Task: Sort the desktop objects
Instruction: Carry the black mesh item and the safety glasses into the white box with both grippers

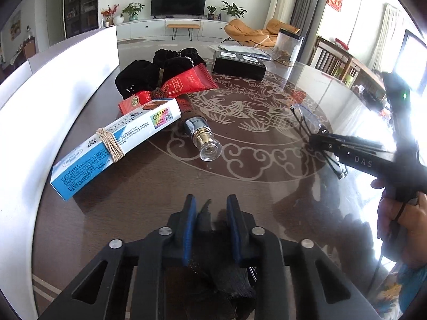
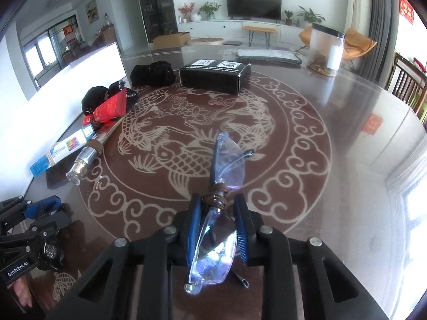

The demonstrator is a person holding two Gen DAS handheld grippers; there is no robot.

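We read "DAS" on the right gripper (image 1: 317, 137), "GenRobot.AI" on the left gripper (image 2: 40, 213). Both angle downward: right clamps glasses (image 2: 226, 165), left clamps a dark pouch (image 1: 210, 221)

Both views are taken close above the worktop (image 1: 267, 165), angled down and toward the television (image 1: 178, 2). The black box (image 2: 214, 76) and the carp pattern before it are shared by both.
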